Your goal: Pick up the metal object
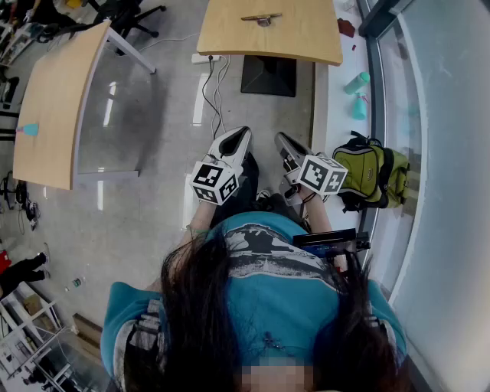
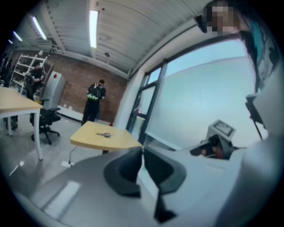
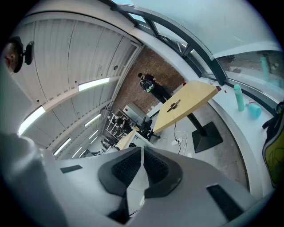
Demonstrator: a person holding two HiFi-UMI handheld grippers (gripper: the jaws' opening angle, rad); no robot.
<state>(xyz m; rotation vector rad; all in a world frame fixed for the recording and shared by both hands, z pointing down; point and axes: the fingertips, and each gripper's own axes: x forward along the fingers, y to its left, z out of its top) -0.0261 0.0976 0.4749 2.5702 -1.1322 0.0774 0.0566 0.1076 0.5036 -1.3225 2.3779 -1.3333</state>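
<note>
A small metal object (image 1: 262,19) lies on the far wooden table (image 1: 298,42) at the top of the head view; it also shows small in the left gripper view (image 2: 104,135) and the right gripper view (image 3: 174,104). My left gripper (image 1: 242,135) and right gripper (image 1: 282,138) are held close to my body, well short of that table, side by side above the floor. Both are shut, jaws meeting with nothing between them (image 2: 142,150) (image 3: 142,150).
A second wooden table (image 1: 57,99) stands at the left. A green backpack (image 1: 373,172) leans by the window ledge at the right, with teal bottles (image 1: 357,83) on the ledge. A black table base (image 1: 268,75) and cables lie under the far table. A person (image 2: 94,101) stands by the brick wall.
</note>
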